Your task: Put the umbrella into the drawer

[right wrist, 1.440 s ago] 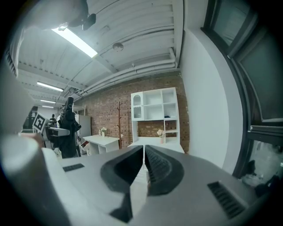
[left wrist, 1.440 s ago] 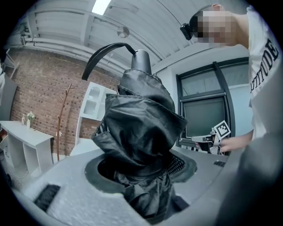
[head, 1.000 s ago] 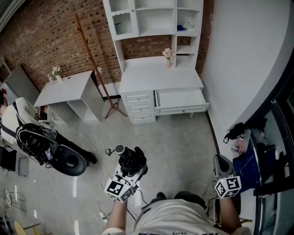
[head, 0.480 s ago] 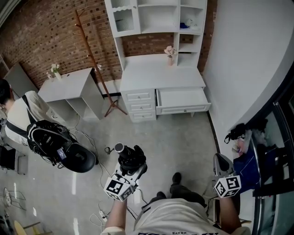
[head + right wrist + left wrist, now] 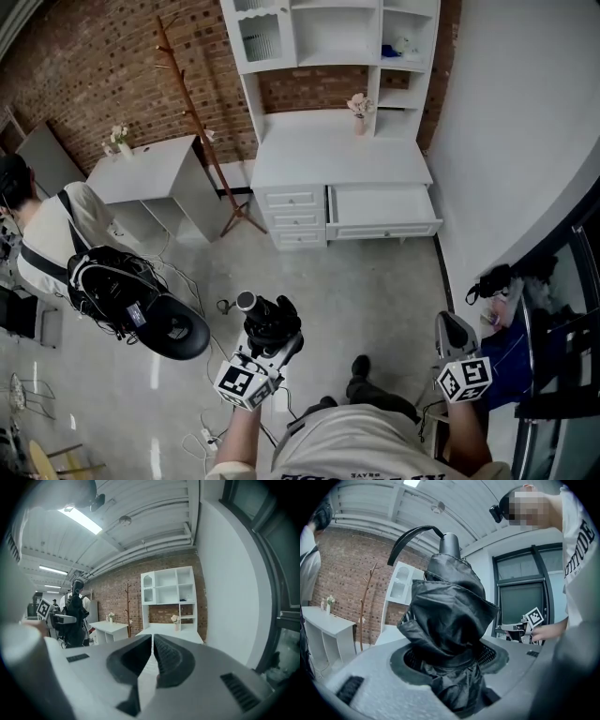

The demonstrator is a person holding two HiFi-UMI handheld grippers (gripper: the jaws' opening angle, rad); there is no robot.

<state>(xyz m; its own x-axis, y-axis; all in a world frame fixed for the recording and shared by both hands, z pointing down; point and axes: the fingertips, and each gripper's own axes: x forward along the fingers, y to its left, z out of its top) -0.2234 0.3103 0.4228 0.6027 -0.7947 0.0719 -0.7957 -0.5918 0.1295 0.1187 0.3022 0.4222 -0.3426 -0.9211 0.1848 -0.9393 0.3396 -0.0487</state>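
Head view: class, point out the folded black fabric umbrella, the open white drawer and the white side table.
folded black fabric umbrella [image 5: 272, 326], head view, bundled canopy.
open white drawer [image 5: 384, 230], head view, front panel.
white side table [image 5: 150, 171], head view, bare top.

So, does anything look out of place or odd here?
Nothing looks damaged or spilled. The wide drawer stands pulled out, which suits the task. Loose cables trail over the floor, which could be a trip hazard.
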